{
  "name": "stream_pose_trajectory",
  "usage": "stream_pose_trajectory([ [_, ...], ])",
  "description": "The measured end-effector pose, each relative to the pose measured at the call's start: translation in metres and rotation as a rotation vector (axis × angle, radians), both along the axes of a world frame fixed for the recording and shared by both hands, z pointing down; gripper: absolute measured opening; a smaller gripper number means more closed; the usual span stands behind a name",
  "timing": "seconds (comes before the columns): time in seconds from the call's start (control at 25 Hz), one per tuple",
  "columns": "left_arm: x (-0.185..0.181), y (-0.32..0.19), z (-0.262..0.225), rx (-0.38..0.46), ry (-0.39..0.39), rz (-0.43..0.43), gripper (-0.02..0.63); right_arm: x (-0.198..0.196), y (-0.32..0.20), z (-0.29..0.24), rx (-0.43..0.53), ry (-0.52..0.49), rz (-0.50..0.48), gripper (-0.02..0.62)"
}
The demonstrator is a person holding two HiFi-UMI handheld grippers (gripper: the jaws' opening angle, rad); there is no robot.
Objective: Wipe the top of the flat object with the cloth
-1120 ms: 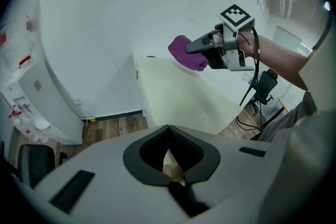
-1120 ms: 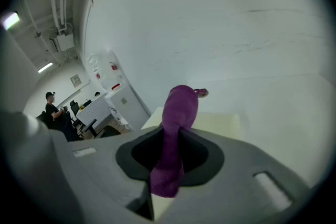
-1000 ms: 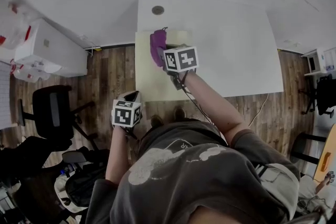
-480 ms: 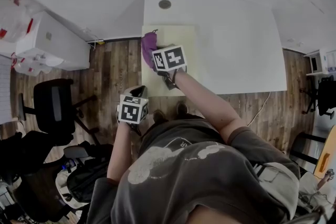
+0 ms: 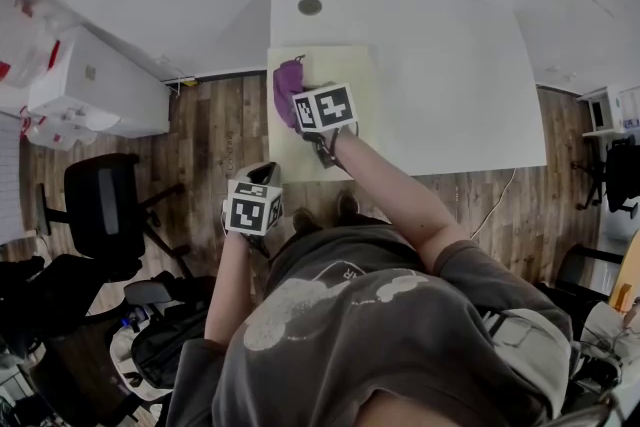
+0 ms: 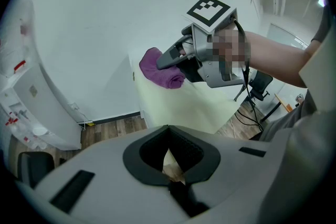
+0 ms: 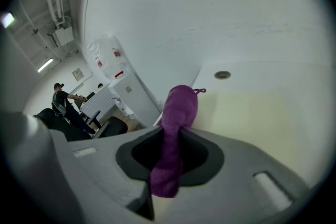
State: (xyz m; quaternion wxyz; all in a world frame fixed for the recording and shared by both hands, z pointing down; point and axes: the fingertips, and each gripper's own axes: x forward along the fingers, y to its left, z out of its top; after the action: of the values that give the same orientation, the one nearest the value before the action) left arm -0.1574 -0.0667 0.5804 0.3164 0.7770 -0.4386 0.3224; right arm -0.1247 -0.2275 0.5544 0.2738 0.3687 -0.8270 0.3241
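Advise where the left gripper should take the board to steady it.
The board lies flat on the table, so only an edge offers a bite. Probably come in level from the left at its near left corner, closest to the left gripper and away from the cloth.

From the head we look steeply down from high up, over the person's shoulders, onto the table [image 5: 450,75] and floor [image 5: 215,130]. From the left gripper [image 5: 260,177], held low off the table's edge, we face forward and up across the mat [image 5: 350,75]. From the right gripper [image 5: 305,108] we sit close over the mat, facing the wall [image 7: 210,13]. All three views share the mat and the cloth [image 5: 287,87].
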Motion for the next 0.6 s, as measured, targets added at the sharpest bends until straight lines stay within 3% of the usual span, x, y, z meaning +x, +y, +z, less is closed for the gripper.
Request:
stream_pose_trajectory([
  [0.6, 0.001, 0.001, -0.001, -0.004, -0.003, -0.006, 0.0, 0.05, 0.002, 0.004, -0.003, 0.008, 0.06, 0.072],
])
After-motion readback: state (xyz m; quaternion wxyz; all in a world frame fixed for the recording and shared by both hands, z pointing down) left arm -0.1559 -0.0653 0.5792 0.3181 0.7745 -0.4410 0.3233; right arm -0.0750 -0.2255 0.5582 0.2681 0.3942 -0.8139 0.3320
